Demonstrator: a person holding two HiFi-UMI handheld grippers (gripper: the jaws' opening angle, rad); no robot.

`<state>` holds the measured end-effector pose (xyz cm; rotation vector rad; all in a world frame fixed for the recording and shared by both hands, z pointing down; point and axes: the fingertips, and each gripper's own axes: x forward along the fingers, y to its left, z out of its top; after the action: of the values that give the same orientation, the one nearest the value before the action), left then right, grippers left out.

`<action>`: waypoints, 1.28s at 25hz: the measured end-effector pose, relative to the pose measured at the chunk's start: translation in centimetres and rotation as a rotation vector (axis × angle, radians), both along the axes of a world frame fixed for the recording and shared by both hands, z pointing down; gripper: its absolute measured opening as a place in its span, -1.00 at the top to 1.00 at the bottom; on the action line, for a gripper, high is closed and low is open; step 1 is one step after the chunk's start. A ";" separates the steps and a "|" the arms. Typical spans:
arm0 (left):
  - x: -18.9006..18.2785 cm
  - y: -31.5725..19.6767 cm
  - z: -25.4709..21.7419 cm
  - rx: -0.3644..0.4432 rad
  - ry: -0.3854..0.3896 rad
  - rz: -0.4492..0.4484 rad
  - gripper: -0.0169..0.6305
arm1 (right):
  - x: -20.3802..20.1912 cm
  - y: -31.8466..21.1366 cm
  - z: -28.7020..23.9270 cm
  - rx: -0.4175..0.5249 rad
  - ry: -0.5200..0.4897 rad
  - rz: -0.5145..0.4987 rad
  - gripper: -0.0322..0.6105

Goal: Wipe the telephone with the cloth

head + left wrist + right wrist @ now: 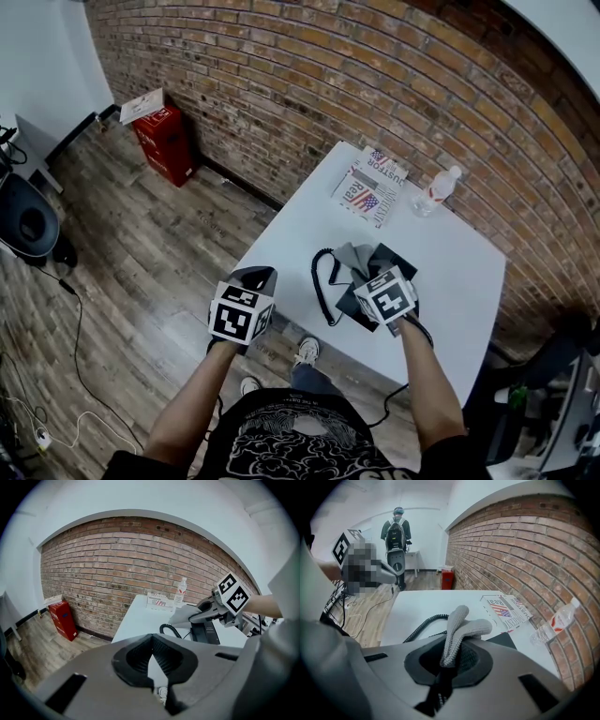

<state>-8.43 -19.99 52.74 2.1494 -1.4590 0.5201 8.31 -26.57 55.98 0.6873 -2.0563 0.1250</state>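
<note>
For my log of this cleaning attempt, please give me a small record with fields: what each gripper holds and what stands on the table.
Right gripper: shut on the grey knitted cloth, over the black corded telephone
Left gripper: shut, empty, beside the white table
Also on table: clear plastic bottle with red label, flag-printed booklet, both near the brick wall

The booklet [369, 187] shows only "REA" and "USTOR".
</note>
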 end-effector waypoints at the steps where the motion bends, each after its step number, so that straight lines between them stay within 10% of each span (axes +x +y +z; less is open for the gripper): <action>1: -0.1 0.2 0.0 0.000 -0.001 0.001 0.93 | -0.1 0.3 0.1 -0.001 -0.003 -0.001 0.87; 32: -2.6 5.9 -0.7 0.018 -0.036 0.064 0.93 | -3.8 8.0 -0.6 -0.024 -0.178 0.140 0.87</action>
<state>-11.07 -14.09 52.02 2.2181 -1.4229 0.5729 4.50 -18.58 55.38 0.8306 -2.1704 0.2996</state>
